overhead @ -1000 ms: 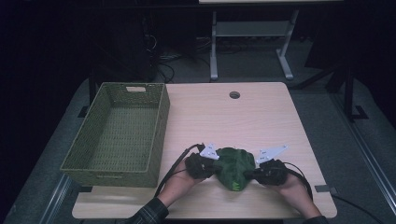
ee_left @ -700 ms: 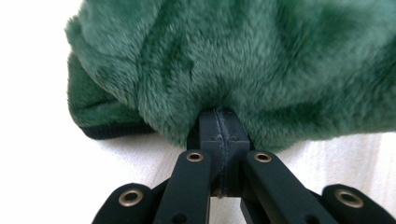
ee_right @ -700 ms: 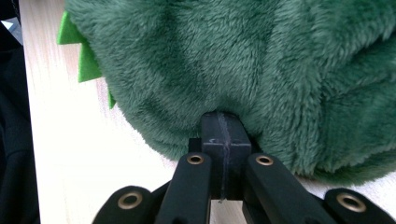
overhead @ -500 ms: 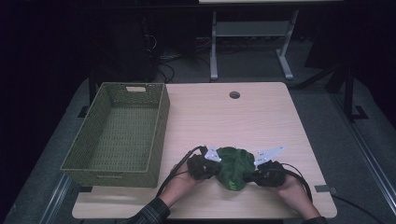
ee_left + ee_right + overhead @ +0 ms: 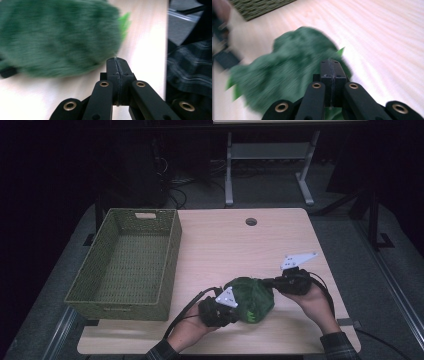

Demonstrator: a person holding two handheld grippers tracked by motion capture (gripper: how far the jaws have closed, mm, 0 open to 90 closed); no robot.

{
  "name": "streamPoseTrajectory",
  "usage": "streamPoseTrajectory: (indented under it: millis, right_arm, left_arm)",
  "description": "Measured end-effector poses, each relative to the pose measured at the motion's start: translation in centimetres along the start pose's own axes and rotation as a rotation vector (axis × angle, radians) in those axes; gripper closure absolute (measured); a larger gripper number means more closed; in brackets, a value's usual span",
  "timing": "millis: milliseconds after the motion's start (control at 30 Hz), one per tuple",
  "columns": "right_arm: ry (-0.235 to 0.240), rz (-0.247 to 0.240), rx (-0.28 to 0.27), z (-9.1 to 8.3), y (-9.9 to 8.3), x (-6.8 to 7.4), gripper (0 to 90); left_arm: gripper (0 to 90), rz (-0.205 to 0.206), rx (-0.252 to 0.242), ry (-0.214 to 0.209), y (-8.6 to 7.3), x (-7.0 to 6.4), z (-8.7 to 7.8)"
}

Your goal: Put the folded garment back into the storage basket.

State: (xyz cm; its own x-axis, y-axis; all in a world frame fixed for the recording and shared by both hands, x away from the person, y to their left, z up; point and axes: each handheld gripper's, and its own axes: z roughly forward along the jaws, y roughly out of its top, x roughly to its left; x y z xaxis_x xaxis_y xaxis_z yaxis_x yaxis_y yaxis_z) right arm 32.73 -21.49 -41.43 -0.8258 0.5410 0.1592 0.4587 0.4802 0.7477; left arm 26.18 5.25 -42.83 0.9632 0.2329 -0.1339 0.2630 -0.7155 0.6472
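Observation:
A green plush toy point(image 5: 250, 299) lies bunched on the wooden table point(image 5: 225, 240) near its front edge, blurred in both gripper views point(image 5: 57, 37) point(image 5: 292, 72). My left gripper point(image 5: 232, 312) sits against the toy's near left side. Its jaws are shut point(image 5: 117, 62), and in the left gripper view their tips sit just right of the fur with nothing between them. My right gripper point(image 5: 269, 283) touches the toy's far right side. Its jaws are also shut point(image 5: 330, 63) and rest over the fur, with no fabric seen in the seam.
A green woven basket point(image 5: 167, 265) with nothing in it stands on the left part of the table, close to the left hand. A round cable hole point(image 5: 251, 221) sits near the far edge. A plaid sleeve point(image 5: 190, 67) is at the table's near right edge.
The right gripper has moved away from the person along the toy's right side. The left gripper has drawn slightly nearer to the front edge. The toy now looks rounder and more bunched.

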Motion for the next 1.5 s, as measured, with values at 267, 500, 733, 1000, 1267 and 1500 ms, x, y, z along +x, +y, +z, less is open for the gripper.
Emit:
streamPoseTrajectory:
  millis: [267,500,733,1000,1267,1500]
  right_arm:
    - [-0.003,0.033,0.004,2.8,1.5,-2.5,89.8]
    - [-0.010,0.059,0.086,5.3,0.5,-3.8,89.8]
    - [0.033,0.071,0.100,5.5,0.0,-3.8,89.8]
    - [0.062,0.071,0.119,5.0,-0.9,-3.3,89.8]
    - [0.064,0.059,0.139,4.0,-1.9,-2.0,89.8]
    - [0.082,0.061,0.154,3.2,-3.0,-0.9,89.8]
  left_arm:
    - [89.8,0.012,0.006,-0.040,0.4,-1.1,2.0]
    - [89.9,0.015,0.015,-0.030,0.7,-0.9,3.6]
    - [89.9,0.025,0.036,0.014,0.6,-0.4,4.1]
    - [89.9,0.019,0.050,0.066,-0.1,0.9,3.1]
    - [89.8,0.011,0.063,0.128,-0.8,2.3,2.1]
    - [89.8,-0.014,0.066,0.170,-1.4,3.7,1.2]
